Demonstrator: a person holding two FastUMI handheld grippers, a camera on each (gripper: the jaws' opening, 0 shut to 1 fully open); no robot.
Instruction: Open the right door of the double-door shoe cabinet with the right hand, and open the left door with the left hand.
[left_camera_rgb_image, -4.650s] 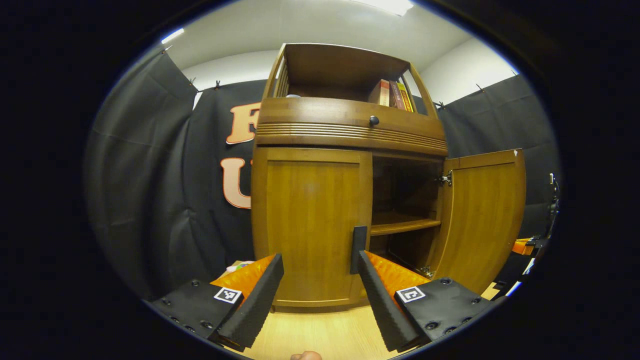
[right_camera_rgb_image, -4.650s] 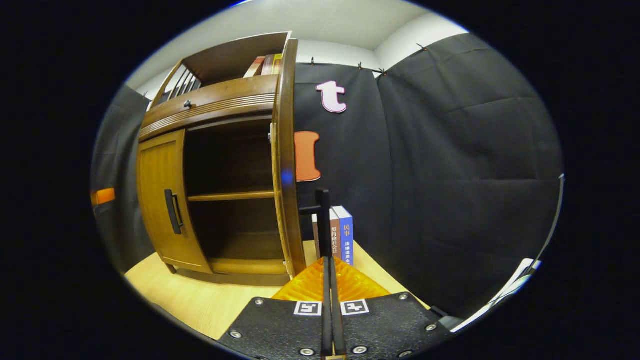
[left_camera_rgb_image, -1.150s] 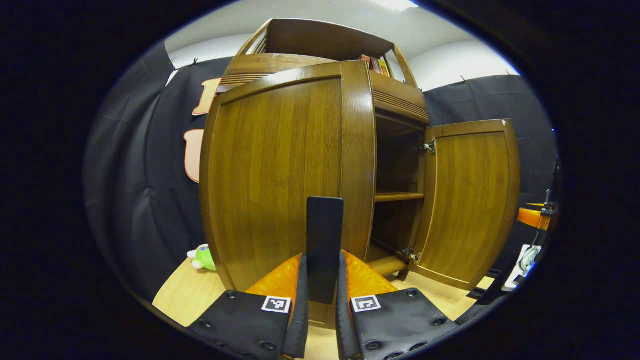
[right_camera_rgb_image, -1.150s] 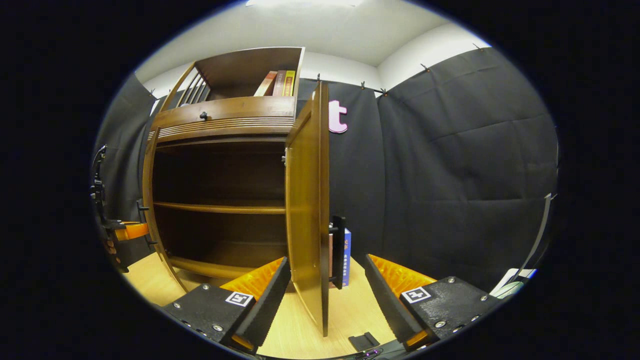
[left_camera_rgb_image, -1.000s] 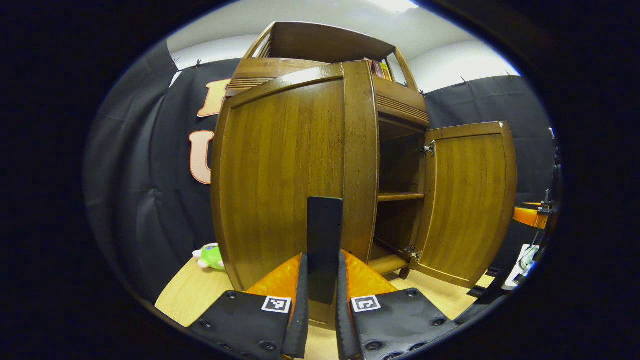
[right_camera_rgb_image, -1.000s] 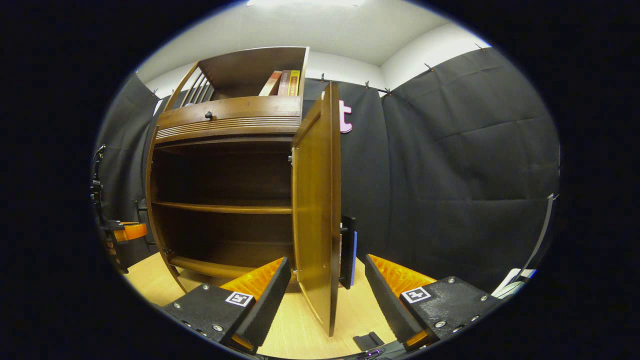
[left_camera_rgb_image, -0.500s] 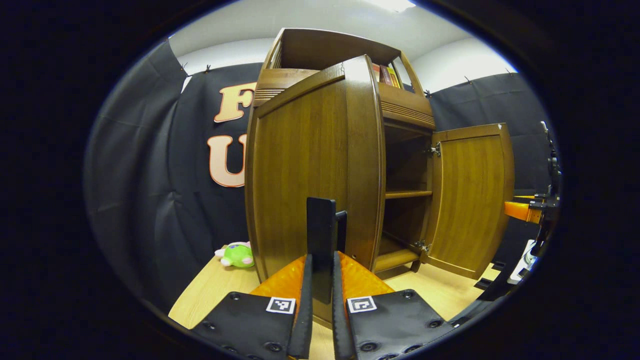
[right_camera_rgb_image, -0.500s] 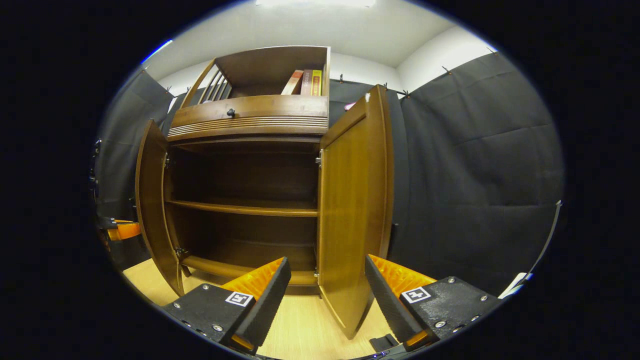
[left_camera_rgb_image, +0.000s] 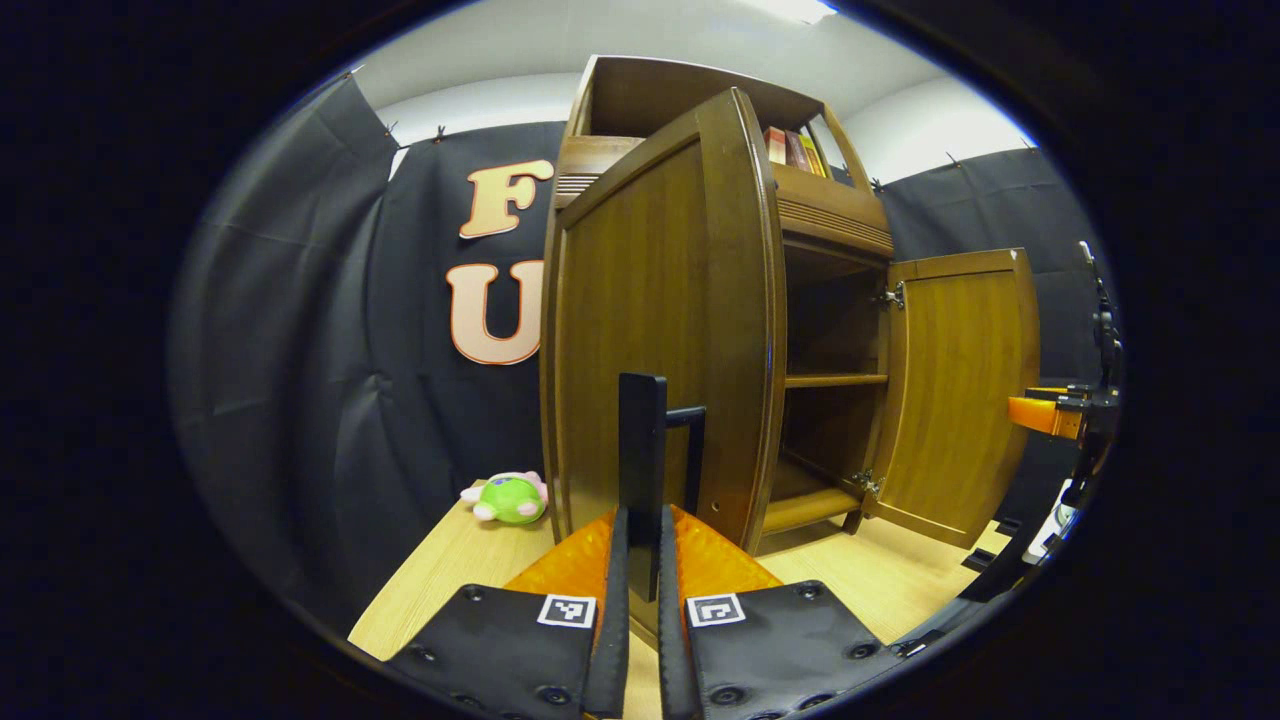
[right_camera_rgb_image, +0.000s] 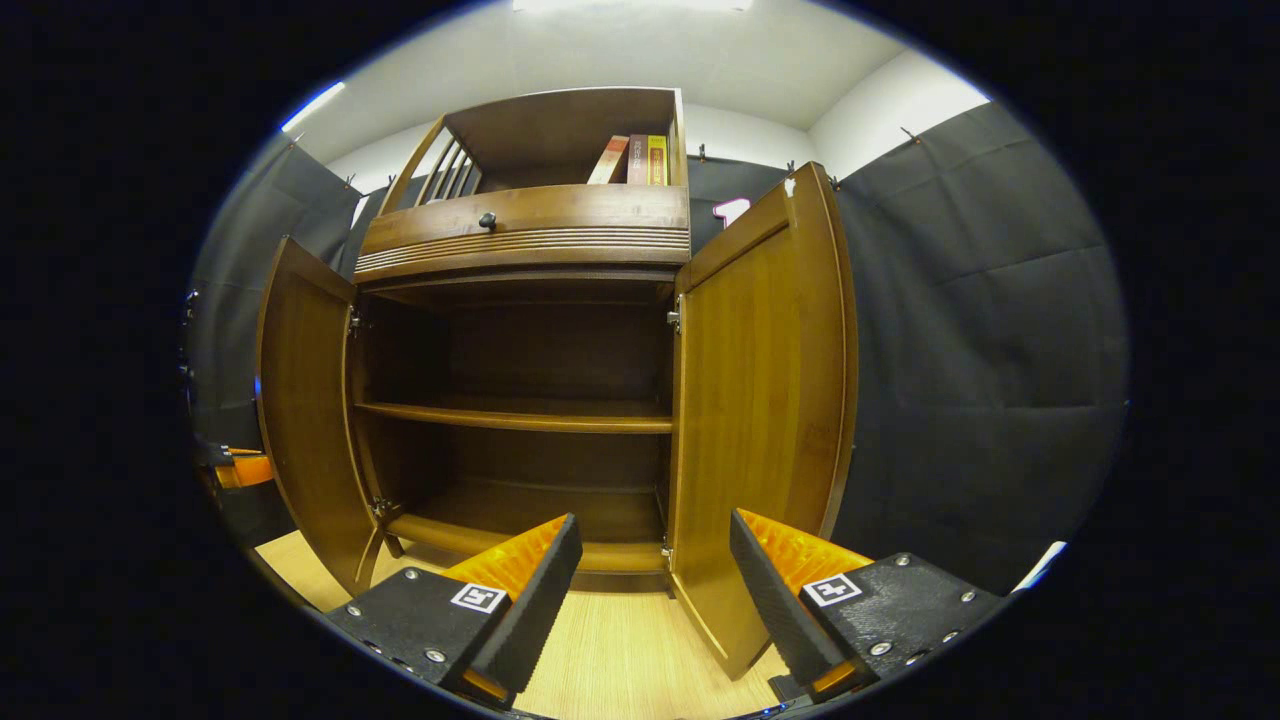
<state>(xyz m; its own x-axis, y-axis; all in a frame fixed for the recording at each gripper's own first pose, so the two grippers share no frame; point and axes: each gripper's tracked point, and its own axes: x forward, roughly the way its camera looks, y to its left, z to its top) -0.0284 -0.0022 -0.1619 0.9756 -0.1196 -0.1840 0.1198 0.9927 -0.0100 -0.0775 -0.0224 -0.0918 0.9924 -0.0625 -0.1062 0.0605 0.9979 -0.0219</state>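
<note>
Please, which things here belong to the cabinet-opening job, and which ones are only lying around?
Part of the job:
- left door, open
- its handle, clamped by the left hand-held gripper
- right door, open
- right hand-held gripper, open, holding nothing

Just lying about:
- green plush toy on the floor
- books on the top shelf

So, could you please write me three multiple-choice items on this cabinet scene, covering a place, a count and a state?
1. Where does the green plush toy lie?
A. on the inner shelf
B. on the floor left of the left door
C. on top of the cabinet

2. How many books stand in the top compartment?
A. one
B. three
C. six

3. What is the left gripper doing?
A. hanging open
B. gripping a book
C. clamping the door handle

Answers: 1 B, it lies beside the door; 2 B, three spines show; 3 C, both fingers press the handle.
</note>
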